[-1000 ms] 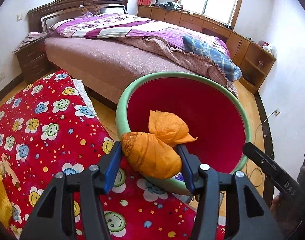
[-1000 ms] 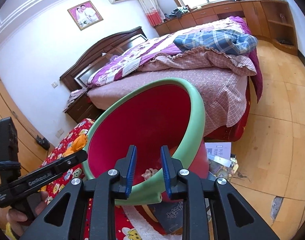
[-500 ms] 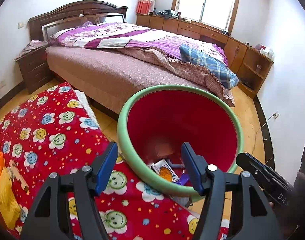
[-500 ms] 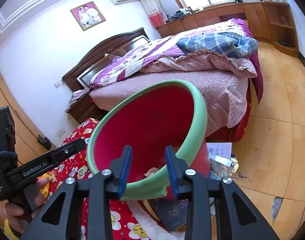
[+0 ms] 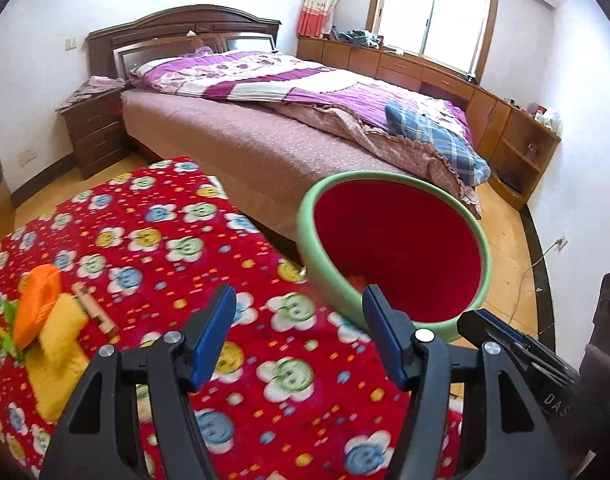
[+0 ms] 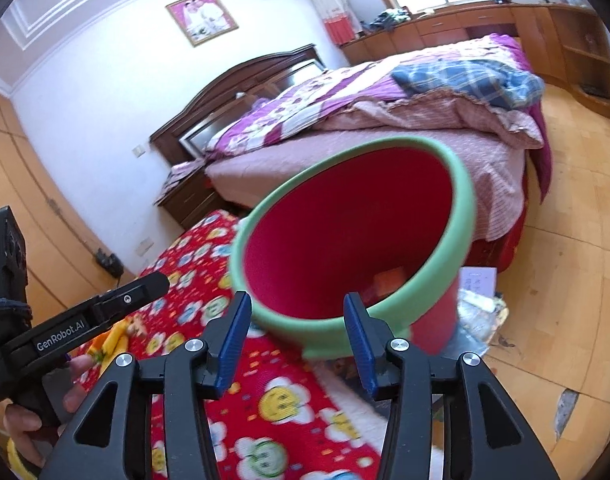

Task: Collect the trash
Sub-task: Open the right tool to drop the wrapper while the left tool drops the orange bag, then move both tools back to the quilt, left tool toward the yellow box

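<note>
A red bin with a green rim (image 5: 317, 264) stands at the edge of a red flower-print cloth (image 5: 153, 240); it also shows in the right wrist view (image 6: 463, 216). Orange trash (image 5: 355, 281) lies inside it, also seen in the right wrist view (image 6: 389, 280). My left gripper (image 5: 299, 336) is open and empty, above the cloth just left of the bin. My right gripper (image 6: 295, 336) is open and empty, its jaws apart before the bin's near rim. Orange and yellow items (image 5: 45, 320) lie on the cloth at left.
A large bed (image 5: 265, 136) with purple bedding stands behind the bin. A nightstand (image 5: 93, 128) stands left of the bed. Wooden cabinets (image 5: 505, 132) run along the window wall. Papers (image 6: 477, 300) lie on the wooden floor by the bin.
My left gripper opened and dropped the orange bag into the bin, then drew back and left. My right gripper opened and let go of the bin's rim.
</note>
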Action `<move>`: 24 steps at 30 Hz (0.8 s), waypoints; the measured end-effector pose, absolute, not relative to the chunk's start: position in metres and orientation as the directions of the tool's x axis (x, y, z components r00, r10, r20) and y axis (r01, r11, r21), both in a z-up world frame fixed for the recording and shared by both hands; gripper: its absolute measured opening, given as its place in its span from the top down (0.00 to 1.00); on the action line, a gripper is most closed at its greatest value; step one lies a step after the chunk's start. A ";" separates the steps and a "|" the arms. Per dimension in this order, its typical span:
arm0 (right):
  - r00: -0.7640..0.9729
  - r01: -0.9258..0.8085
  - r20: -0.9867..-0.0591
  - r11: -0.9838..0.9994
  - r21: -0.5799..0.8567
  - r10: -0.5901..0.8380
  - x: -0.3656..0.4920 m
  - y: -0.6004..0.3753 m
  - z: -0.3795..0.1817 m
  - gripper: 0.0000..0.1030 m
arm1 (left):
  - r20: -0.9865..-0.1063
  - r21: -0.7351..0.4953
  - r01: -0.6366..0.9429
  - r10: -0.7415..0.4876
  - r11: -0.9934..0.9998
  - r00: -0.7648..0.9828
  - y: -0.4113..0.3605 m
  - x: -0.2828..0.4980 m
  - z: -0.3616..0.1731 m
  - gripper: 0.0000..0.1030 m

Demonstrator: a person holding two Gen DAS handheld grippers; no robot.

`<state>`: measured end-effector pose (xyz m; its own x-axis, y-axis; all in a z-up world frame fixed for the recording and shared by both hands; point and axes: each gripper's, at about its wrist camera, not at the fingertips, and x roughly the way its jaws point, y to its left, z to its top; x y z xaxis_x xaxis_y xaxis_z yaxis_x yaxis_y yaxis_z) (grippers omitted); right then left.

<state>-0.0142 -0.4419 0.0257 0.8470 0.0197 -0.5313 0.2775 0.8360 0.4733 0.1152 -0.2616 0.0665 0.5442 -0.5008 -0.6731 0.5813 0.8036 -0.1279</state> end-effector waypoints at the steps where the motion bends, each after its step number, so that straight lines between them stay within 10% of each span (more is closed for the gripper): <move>1: 0.846 0.270 -0.532 0.839 0.472 0.027 -0.014 -0.438 0.027 0.48 | -0.670 -0.123 0.575 -0.495 0.809 0.553 -0.255 0.114 0.068 0.36; 24: 0.812 0.223 -0.576 0.865 0.449 0.090 0.003 -0.363 0.030 0.37 | -0.653 -0.158 0.294 -0.323 0.943 0.685 -0.088 0.143 0.077 0.36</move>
<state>0.0027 -0.3626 0.0303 0.8125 0.0896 -0.5760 0.2232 0.8650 0.4494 0.1428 -0.0877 0.0766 0.6853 -0.3233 -0.6525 0.2940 0.9426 -0.1582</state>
